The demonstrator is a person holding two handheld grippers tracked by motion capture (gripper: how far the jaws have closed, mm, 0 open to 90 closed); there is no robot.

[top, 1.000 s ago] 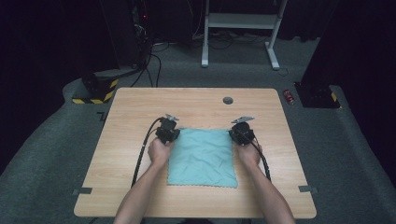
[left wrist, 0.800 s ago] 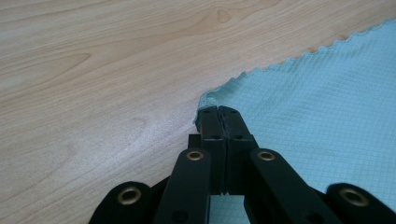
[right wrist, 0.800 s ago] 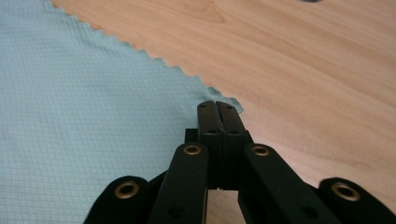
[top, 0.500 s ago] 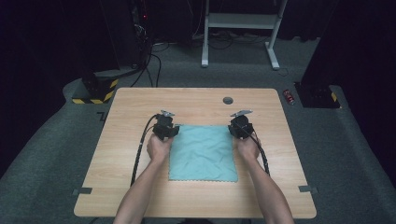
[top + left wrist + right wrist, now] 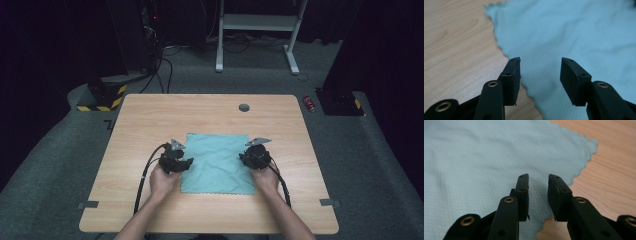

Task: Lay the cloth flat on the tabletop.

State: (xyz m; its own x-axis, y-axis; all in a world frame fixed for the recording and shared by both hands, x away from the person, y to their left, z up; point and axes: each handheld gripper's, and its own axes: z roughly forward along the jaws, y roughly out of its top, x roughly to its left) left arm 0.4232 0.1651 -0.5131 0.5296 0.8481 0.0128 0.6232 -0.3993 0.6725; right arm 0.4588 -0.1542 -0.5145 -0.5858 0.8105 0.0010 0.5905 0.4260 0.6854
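Both grippers nearer, fingers apart over flat cloth [image 5: 217,162].

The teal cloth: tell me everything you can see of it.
The teal cloth is a roughly square piece of finely ribbed fabric with scalloped, zigzag-cut edges. It lies spread flat on the wooden table, near its middle, with only faint ripples. The left gripper and right gripper sit at its left and right edges, jaws apart above the fabric, having just been opening; nothing is pinched between them.
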